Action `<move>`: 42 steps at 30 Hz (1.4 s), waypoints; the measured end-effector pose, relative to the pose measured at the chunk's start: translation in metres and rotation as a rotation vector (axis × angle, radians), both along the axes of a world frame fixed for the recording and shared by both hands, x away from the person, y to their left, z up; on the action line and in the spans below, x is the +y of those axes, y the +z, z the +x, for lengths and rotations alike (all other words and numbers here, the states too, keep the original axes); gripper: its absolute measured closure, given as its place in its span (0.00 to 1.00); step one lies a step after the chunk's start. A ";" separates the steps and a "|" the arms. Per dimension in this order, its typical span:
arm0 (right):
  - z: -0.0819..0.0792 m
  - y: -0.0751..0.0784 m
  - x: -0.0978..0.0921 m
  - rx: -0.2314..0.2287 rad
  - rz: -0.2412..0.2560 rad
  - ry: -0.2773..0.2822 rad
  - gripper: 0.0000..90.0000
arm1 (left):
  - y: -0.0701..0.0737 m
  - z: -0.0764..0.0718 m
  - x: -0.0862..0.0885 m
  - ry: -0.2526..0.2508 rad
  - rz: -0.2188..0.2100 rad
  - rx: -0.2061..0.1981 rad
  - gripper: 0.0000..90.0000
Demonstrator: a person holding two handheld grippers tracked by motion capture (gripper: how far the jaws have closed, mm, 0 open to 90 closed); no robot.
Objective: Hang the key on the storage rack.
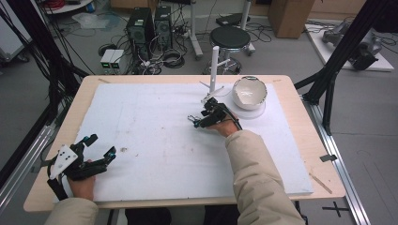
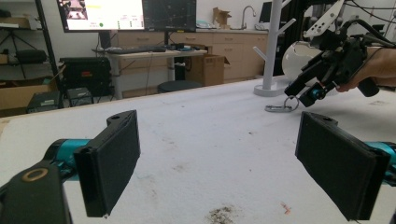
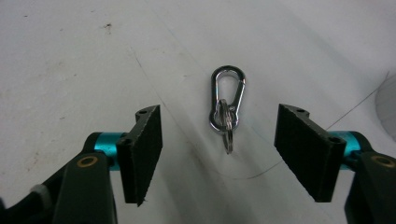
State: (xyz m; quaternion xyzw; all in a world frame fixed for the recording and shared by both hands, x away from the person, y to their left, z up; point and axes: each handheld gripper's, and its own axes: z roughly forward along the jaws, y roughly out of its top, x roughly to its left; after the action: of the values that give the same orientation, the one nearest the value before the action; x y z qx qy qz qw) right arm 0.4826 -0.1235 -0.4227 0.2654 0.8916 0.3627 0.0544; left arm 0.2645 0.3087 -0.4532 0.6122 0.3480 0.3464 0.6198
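A silver carabiner (image 3: 228, 95) with a key ring (image 3: 227, 133) hooked through it lies flat on the white foam board (image 1: 155, 126). My right gripper (image 3: 218, 140) hovers low over it, open, one jaw on each side and neither touching. In the left gripper view the carabiner (image 2: 279, 108) lies just under the right gripper (image 2: 310, 91). My left gripper (image 1: 102, 145) rests near the board's front left corner, open wide with nothing between its jaws (image 2: 224, 158).
A white peg stand (image 1: 214, 65) rises at the back of the board, with a white bowl (image 1: 249, 92) to its right. The wooden table (image 1: 307, 140) rims the board. On the floor beyond are a stool (image 1: 230, 37) and computer towers (image 1: 141, 28).
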 end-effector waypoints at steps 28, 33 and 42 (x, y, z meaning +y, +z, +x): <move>-0.002 0.001 0.006 -0.094 -0.075 0.038 0.97 | 0.000 0.000 0.000 -0.001 0.006 -0.003 0.16; -0.003 0.002 0.005 -0.061 -0.069 -0.001 0.98 | 0.000 0.000 0.000 -0.001 0.006 -0.003 0.16; -0.007 0.015 -0.002 0.014 -0.020 -0.054 0.99 | 0.000 0.000 0.000 -0.001 0.004 -0.002 0.16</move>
State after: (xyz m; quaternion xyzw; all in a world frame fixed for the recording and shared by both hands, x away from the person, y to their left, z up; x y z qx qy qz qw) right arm 0.4760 -0.1259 -0.4076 0.2911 0.8882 0.3502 0.0608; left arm 0.2641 0.3084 -0.4532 0.6134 0.3461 0.3474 0.6190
